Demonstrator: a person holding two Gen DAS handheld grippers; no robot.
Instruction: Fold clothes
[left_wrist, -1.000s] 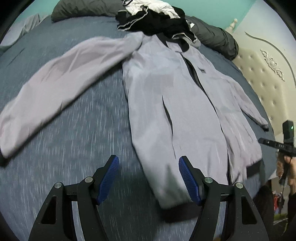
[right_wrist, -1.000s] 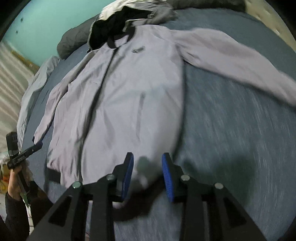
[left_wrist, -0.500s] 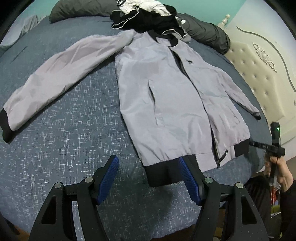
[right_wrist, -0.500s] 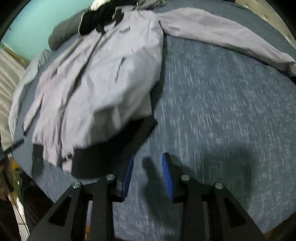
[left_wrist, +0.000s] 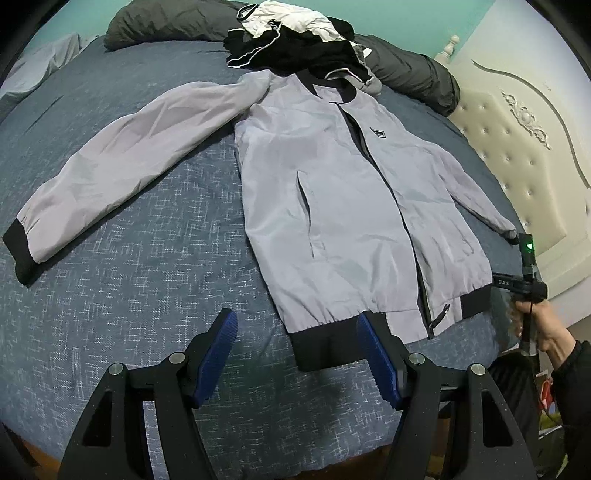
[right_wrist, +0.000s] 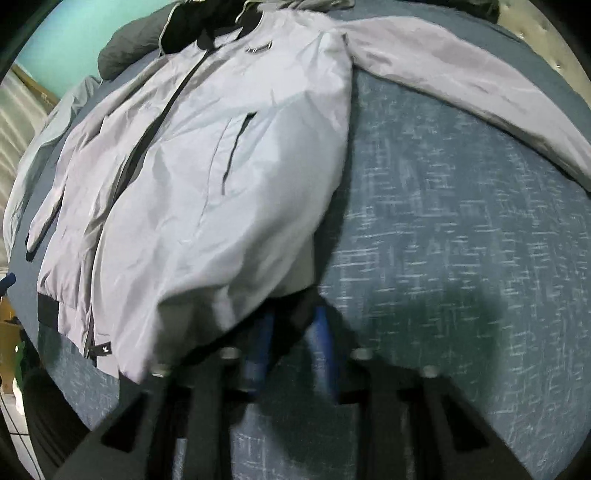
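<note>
Black clothes pile crowds jacket collar

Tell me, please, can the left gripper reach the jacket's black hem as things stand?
Probably yes: the left gripper is open, and the black hem lies flat on the bed just ahead, in line with its fingers, with nothing covering it.
</note>
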